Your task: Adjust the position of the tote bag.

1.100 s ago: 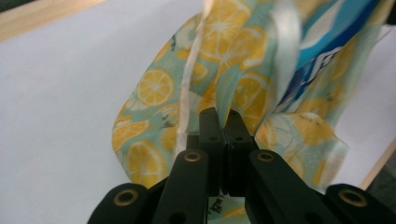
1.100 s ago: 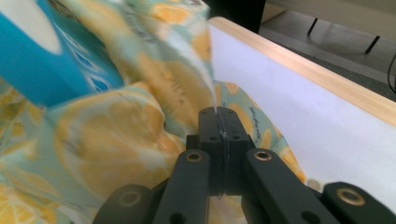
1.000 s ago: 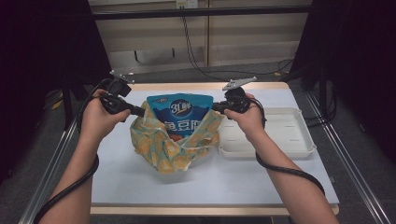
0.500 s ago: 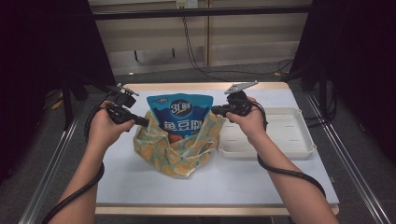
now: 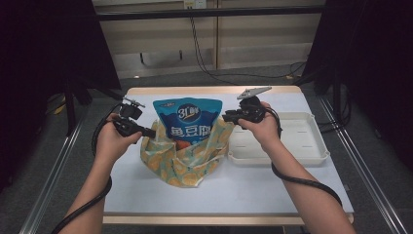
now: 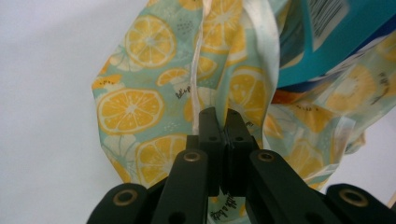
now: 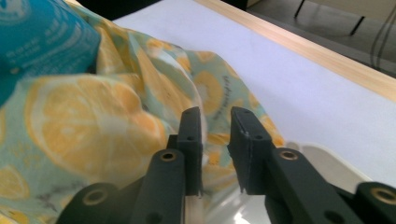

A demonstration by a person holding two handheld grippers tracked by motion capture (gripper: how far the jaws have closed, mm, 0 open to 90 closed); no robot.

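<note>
A lab-like recording room: beyond the right gripper (image 5: 229, 117) stand black curtains (image 5: 370, 63), a grey floor with loose cables (image 5: 204, 53), and a metal frame (image 5: 63, 161) around the white-topped table (image 5: 253, 190).

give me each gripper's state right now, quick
left gripper: shut on the edge of the lemon-print cloth bag.
right gripper: jaws have just been opening, now apart beside the bag's cloth, nothing pinched.

Left gripper (image 5: 146, 130) drops lower, jaws clamped on the lemon-print bag (image 5: 187, 163) rim, so that side of the bag sags. Right gripper (image 7: 215, 122) jaws have just been opening; a gap shows, bag cloth beyond the tips, none pinched between.
</note>
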